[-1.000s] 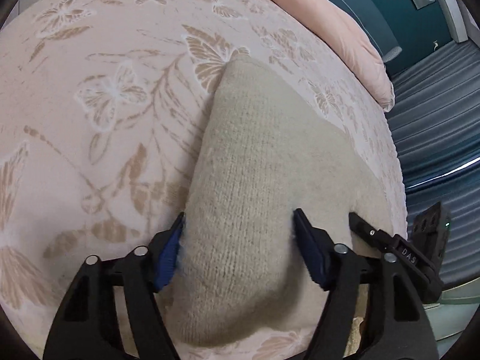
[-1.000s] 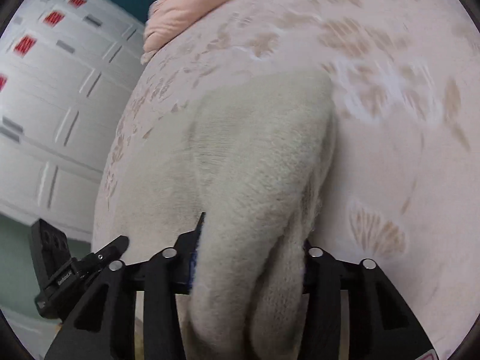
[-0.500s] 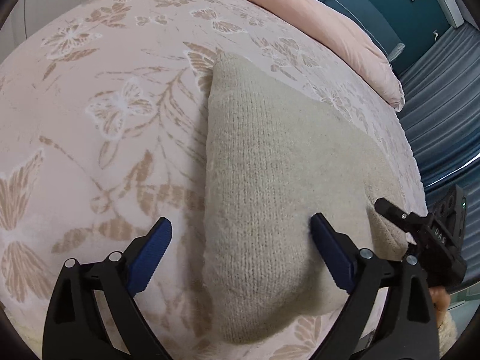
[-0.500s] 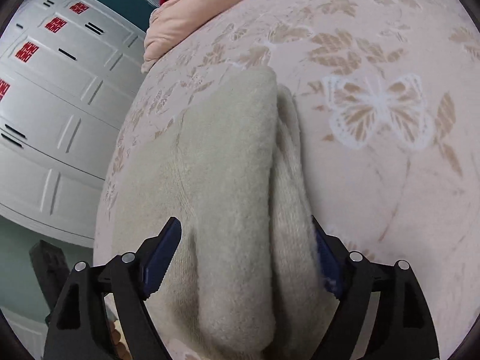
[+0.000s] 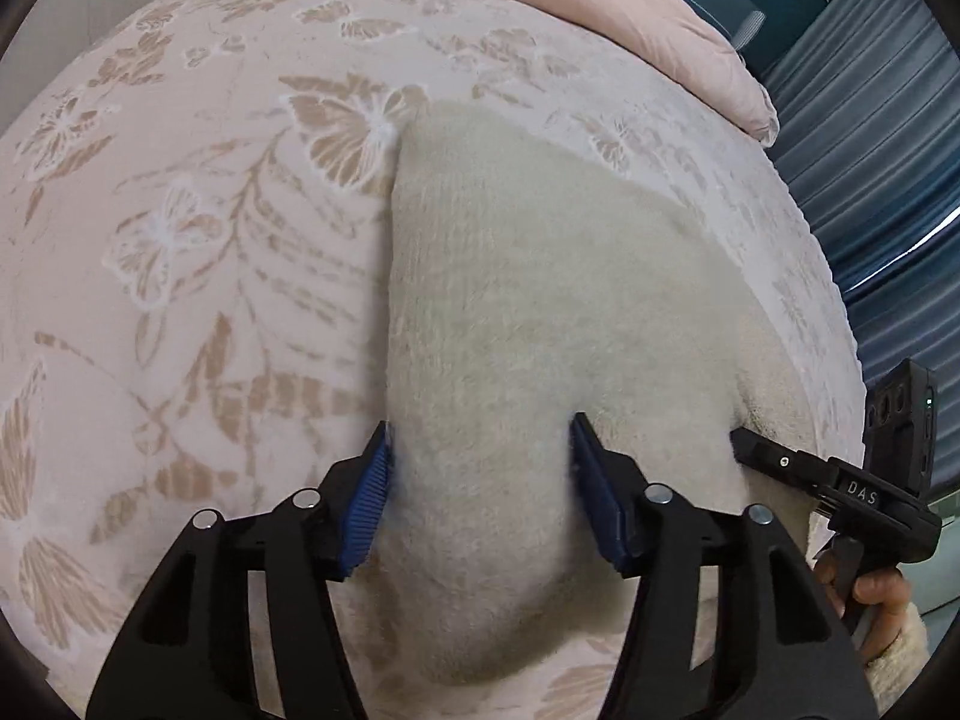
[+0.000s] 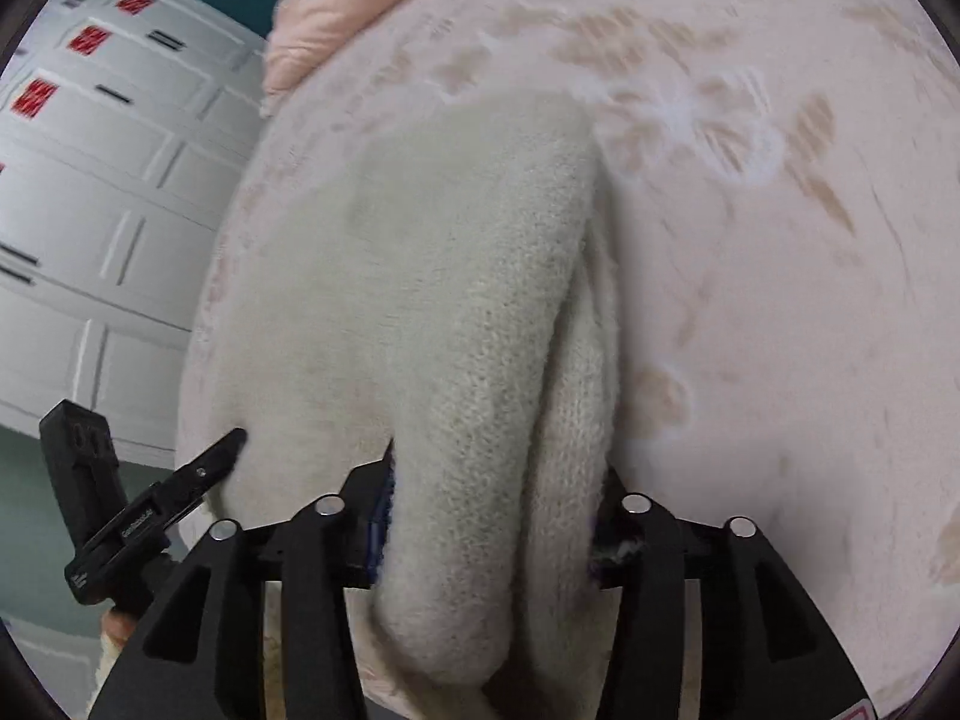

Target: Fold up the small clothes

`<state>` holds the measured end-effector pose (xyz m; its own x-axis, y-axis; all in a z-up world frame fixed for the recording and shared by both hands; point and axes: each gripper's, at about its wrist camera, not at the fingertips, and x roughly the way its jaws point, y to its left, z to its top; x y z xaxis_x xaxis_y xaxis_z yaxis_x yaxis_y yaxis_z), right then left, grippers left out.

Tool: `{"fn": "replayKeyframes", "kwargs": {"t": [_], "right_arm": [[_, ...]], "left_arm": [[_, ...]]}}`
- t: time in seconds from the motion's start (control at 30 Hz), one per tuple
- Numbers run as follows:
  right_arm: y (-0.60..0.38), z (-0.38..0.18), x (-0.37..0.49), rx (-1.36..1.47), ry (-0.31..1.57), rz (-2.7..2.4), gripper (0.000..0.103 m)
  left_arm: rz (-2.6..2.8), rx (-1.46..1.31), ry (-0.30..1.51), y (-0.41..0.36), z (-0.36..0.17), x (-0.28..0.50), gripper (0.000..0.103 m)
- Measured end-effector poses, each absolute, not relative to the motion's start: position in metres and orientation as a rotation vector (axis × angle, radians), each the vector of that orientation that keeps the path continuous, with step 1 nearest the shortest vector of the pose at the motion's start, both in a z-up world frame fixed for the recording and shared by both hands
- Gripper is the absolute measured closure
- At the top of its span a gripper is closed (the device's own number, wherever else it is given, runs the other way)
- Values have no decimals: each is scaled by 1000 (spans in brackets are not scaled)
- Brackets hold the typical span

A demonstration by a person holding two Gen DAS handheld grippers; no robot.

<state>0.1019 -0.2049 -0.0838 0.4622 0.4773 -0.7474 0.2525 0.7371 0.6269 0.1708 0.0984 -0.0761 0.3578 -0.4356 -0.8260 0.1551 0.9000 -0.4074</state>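
Both grippers closing on folded cream knit
Left gripper (image 5: 480, 468) and right gripper (image 6: 498, 516) pinch knit's (image 5: 540, 300) near edge on bedspread (image 5: 180, 240), likely for next fold

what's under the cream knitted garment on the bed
Under the cream knitted garment, its own folded lower layer peeks out, lying on the butterfly-print bedspread. Anything else beneath is covered.

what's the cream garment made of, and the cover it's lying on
The garment looks like a thick, fuzzy knit, probably wool or acrylic: stitch rows show near the fingers. The bed cover seems a soft, matte plush fabric with raised butterfly and leaf patterns in tan and white.
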Motion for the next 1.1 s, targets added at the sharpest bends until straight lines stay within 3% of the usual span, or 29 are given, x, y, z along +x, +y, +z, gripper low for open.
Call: {"fn": "replayKeyframes", "kwargs": {"t": [0.07,0.13,0.2,0.3,0.4,0.43,0.57,0.63,0.77,0.9,1.0,1.1], "right_arm": [[-212,-59,89,746,1027,116,49],[-217,-43,91,722,992,121,37],[-219,-39,107,712,996,121,35],[-215,-51,144,677,1053,126,36],[-193,-45,177,552,1104,158,87],[-181,-23,180,490,1042,212,87],[-153,53,173,368,825,382,88],[-163,37,181,381,851,347,88],[-191,-66,193,355,1188,103,85],[-210,-26,142,477,1019,93,73],[-202,1,101,468,948,146,73],[-184,-18,78,375,1023,149,76]], "left_arm": [[-353,-322,1107,107,-63,162,39],[-328,-314,1074,114,-48,153,40],[-310,-295,1028,120,-34,142,32],[-263,-261,992,118,-23,128,31],[-236,-251,994,114,-20,117,31],[-236,-256,998,113,-19,114,31],[-228,-230,992,112,-20,106,31],[-217,-202,1013,108,-27,107,31],[-198,-181,1056,99,-41,111,31],[-183,-172,1064,97,-43,111,31],[-166,-149,1060,97,-41,109,31],[-160,-147,1001,93,-24,103,31]]}}
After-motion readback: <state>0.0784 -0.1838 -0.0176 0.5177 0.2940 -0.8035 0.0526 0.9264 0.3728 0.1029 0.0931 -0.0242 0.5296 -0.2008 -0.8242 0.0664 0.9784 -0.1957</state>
